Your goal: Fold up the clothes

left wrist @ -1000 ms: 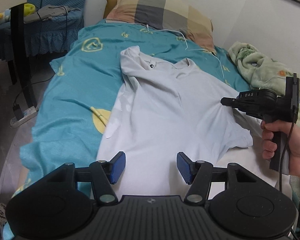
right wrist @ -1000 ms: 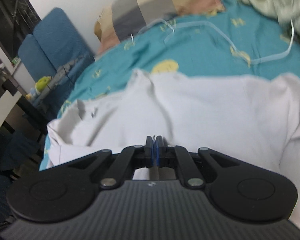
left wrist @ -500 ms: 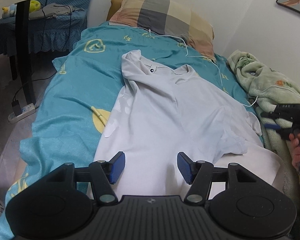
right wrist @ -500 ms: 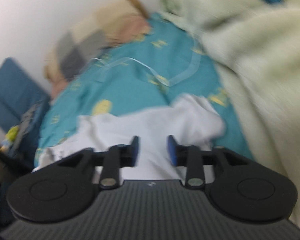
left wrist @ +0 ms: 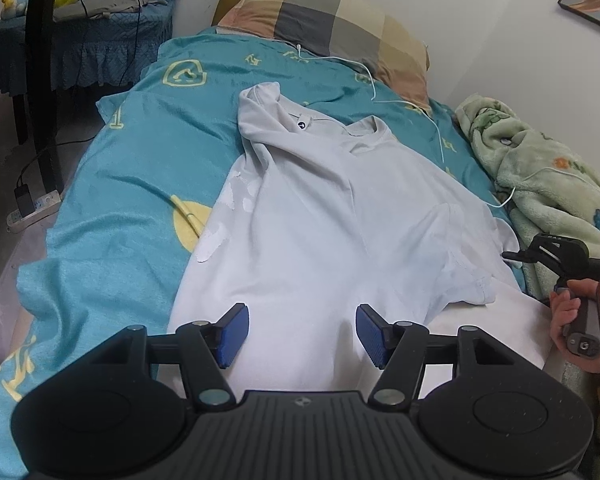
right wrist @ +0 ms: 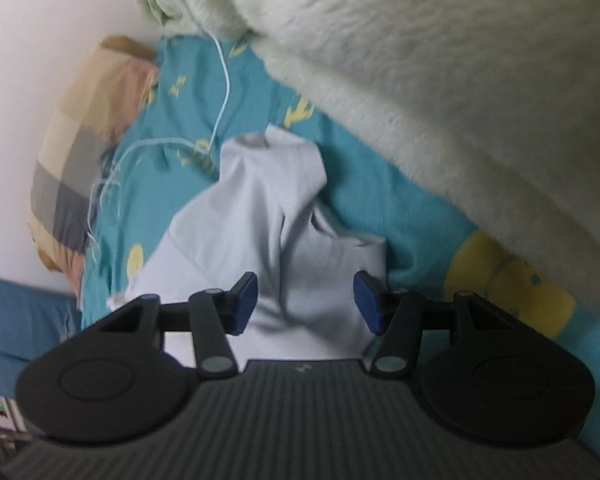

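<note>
Pale grey T-shirt [left wrist: 340, 216], teal bedsheet [left wrist: 140, 184] with yellow motifs, beige-grey-pink checked pillow [left wrist: 328, 20], pale green fleece blanket [left wrist: 548, 176], blue gripper pads [left wrist: 233, 334].

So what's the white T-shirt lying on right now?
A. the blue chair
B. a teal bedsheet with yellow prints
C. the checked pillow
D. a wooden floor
B: the left wrist view shows the white T-shirt spread flat over the teal bedsheet, with the checked pillow farther up the bed, apart from it.
</note>
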`<state>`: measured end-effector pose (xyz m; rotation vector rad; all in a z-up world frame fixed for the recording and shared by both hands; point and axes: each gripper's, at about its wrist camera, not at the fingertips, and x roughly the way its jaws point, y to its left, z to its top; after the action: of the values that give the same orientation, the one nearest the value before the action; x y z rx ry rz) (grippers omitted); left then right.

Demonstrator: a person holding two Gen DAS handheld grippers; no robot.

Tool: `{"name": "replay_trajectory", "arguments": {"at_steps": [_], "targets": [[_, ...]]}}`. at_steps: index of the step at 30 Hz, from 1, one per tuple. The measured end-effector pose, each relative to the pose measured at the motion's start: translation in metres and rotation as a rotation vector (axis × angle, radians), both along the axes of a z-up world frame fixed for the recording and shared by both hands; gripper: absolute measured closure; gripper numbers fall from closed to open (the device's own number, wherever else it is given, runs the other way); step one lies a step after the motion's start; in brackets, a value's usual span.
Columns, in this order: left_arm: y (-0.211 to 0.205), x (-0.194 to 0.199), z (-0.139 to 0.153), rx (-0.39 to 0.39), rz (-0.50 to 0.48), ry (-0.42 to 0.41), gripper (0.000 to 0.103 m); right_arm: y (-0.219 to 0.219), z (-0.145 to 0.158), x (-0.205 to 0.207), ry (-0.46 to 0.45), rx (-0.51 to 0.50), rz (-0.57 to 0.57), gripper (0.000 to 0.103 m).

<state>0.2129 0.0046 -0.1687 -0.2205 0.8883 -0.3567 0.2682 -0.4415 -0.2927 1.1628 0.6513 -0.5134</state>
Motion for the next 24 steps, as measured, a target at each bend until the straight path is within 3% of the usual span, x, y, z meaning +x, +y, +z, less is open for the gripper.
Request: {"name": "replay_trajectory", "arguments": {"at_steps": [2,3,4,5,12,21,23,24], "targets": [[-0.001,0.001,-0.002,-0.002,-0.001,0.004,0.041,-0.001,-0.003,0.000,-0.015,-0.040,-0.020,0.054],[-0.001,0.002,-0.002,-0.003,-0.002,0.006,0.041,0.000,-0.003,0.002,-0.007,-0.069,-0.018,0.068],[-0.001,0.003,-0.003,-0.004,-0.002,0.007,0.041,0.000,-0.004,0.003,0.004,-0.095,-0.013,0.088],[0.000,0.003,-0.003,-0.005,0.000,0.008,0.041,0.000,-0.004,0.003,0.023,-0.114,0.002,0.093],[0.003,0.004,-0.001,-0.023,0.013,0.009,0.040,0.009,0.036,-0.009,0.052,-0.227,0.042,0.094],[0.004,-0.001,0.003,-0.031,0.004,-0.001,0.039,0.035,0.048,-0.029,0.193,-0.179,0.039,0.091],[0.005,0.000,0.003,-0.033,0.005,0.001,0.039,0.039,0.049,-0.032,0.192,-0.177,0.047,0.083],[0.004,0.000,0.002,-0.035,0.004,0.003,0.039,0.043,0.050,-0.033,0.191,-0.200,0.061,0.072]]}}
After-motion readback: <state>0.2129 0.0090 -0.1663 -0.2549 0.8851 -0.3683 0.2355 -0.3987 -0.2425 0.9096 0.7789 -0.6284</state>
